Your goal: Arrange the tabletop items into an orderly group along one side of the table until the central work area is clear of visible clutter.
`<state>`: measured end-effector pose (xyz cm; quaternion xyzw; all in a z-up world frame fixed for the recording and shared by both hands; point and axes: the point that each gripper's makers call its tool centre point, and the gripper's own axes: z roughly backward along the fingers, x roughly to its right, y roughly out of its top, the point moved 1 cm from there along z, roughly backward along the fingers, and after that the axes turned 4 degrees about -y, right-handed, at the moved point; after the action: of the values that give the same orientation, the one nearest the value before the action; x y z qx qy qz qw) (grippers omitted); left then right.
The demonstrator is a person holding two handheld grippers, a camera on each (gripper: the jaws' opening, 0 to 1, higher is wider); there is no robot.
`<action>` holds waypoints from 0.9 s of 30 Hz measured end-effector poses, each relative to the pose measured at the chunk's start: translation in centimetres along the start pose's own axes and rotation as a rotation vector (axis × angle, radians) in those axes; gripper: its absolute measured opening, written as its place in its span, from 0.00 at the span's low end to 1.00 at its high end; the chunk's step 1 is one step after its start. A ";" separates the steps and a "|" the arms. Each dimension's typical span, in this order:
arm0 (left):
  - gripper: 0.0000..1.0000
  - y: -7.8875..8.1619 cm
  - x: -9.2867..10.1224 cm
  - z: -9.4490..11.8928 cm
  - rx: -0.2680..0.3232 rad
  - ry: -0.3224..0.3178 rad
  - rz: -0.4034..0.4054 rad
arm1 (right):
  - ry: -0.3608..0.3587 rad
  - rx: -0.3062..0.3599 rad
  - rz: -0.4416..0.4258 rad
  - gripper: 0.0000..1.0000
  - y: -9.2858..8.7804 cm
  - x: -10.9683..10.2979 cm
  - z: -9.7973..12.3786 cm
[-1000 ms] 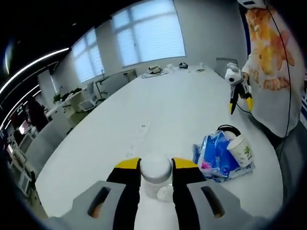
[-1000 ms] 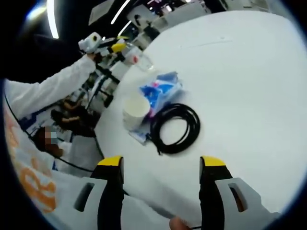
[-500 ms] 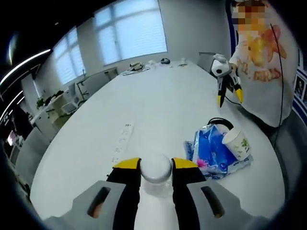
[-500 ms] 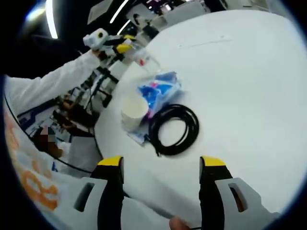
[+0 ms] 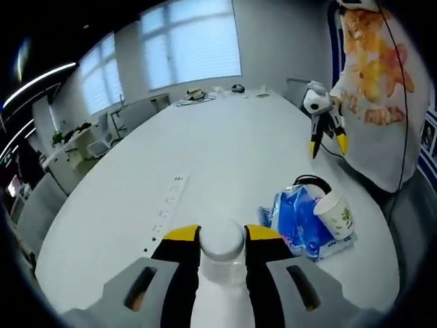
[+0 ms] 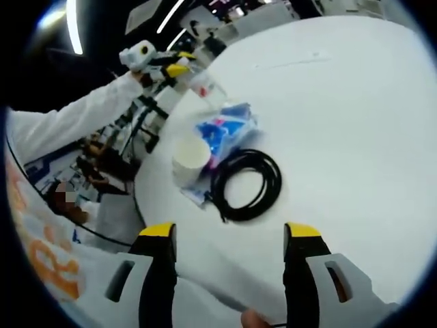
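Most of the white table point(image 5: 225, 143) already looks clear: blue tissue pack point(image 5: 295, 217), black cable coil point(image 6: 247, 186) and paper cup point(image 5: 336, 214) sit bunched at its edge. Left tool point(image 5: 222, 239) pinches a clear capped bottle point(image 5: 221, 254) aloft beside them, not yet placed; right tool point(image 6: 228, 236) hangs spread, empty. Power strip point(image 5: 166, 207) lies mid-table.

Clear white-capped bottle point(image 5: 221, 256) held upright; paper cup point(image 6: 190, 153) on blue packet point(image 6: 227, 130); black cable coil point(image 6: 246, 185) beside.

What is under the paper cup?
The cup sits on the edge of a blue packet, with the black cable coiled beside it. Whatever lies right beneath the cup's base is covered.
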<state>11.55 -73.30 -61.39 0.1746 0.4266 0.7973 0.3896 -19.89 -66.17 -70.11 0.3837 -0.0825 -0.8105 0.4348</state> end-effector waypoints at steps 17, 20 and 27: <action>0.66 0.6 0.9 -0.1 0.006 0.151 0.140 | 0.001 0.033 0.024 0.62 0.3 -0.4 0.7; 0.90 -0.3 0.6 0.6 -0.020 0.232 0.241 | 0.004 0.037 0.028 0.62 0.3 -0.5 0.8; 1.00 0.0 0.7 2.8 0.105 0.414 0.364 | 0.016 0.049 0.047 0.62 0.0 -1.2 1.0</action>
<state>12.81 -71.29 -59.79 0.1017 0.4996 0.8496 0.1347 -20.17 -65.42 -68.80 0.3988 -0.1076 -0.7947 0.4449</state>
